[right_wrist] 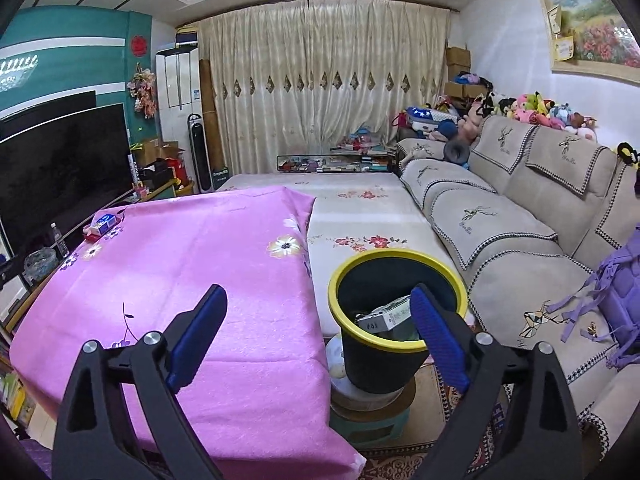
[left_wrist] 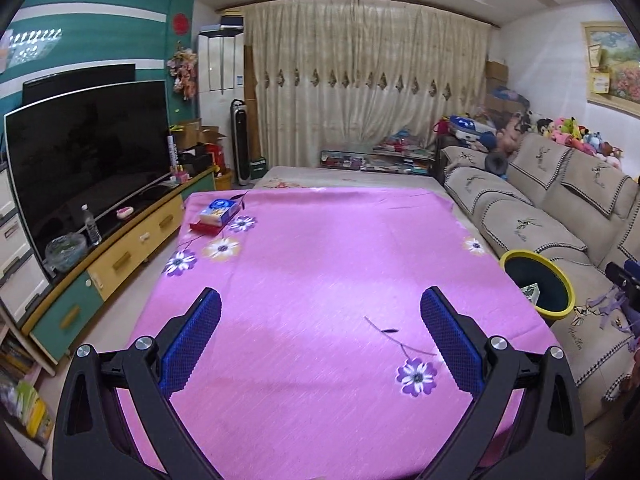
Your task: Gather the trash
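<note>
Already we see a white carton (right_wrist: 386, 314) inside the yellow-rimmed black bin (right_wrist: 362, 350) just ahead of our wide-open, empty right gripper (right_wrist: 316, 336), while the left gripper (left_wrist: 320, 340), equally wide and empty, faces a blue box (left_wrist: 219, 212) remaining far ahead on the pink flowered tablecloth (left_wrist: 328, 264).

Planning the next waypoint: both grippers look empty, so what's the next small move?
Probably send the left gripper, open and empty, toward the blue-and-white carton at the pink flowered tablecloth's far-left corner: a white box already lies in the yellow-rimmed black bin.

No lettering is sharp enough to read, neither on the tissue box (left_wrist: 219, 211) nor the carton (right_wrist: 390, 312).
</note>
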Action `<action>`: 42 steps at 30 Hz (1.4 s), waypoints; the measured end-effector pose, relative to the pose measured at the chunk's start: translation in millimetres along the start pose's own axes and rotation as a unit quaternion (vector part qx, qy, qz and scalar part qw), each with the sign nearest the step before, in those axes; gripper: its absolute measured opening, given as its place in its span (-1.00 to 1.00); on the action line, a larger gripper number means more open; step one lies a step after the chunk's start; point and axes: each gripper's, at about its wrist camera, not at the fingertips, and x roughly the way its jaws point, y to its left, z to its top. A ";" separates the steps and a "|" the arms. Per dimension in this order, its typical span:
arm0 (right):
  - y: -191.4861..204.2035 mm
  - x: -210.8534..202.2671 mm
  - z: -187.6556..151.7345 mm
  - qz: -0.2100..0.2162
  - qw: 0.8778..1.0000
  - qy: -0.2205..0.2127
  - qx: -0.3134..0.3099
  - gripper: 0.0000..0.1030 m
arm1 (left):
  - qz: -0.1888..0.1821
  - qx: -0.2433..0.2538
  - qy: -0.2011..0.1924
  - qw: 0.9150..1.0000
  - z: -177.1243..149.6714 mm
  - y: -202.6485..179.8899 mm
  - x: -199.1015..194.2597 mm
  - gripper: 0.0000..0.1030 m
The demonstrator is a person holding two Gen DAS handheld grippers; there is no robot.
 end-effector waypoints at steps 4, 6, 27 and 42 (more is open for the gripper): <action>-2.1 -7.7 -0.9 -0.006 1.000 -0.005 0.004 0.72 | -0.004 -0.003 -0.005 1.000 -5.2 -2.4 -8.5 0.91; -2.9 -7.9 -0.5 -0.009 1.000 -0.007 0.008 0.73 | 0.001 0.000 -0.010 1.000 -3.3 -5.8 -10.8 0.91; -15.1 5.9 -9.4 -0.008 0.999 0.003 0.031 0.73 | 0.015 -0.003 -0.019 1.000 14.3 -9.3 -15.2 0.91; -16.1 8.2 -8.3 -0.004 1.000 0.007 0.029 0.73 | 0.017 -0.004 -0.019 1.000 14.1 -8.1 -10.9 0.91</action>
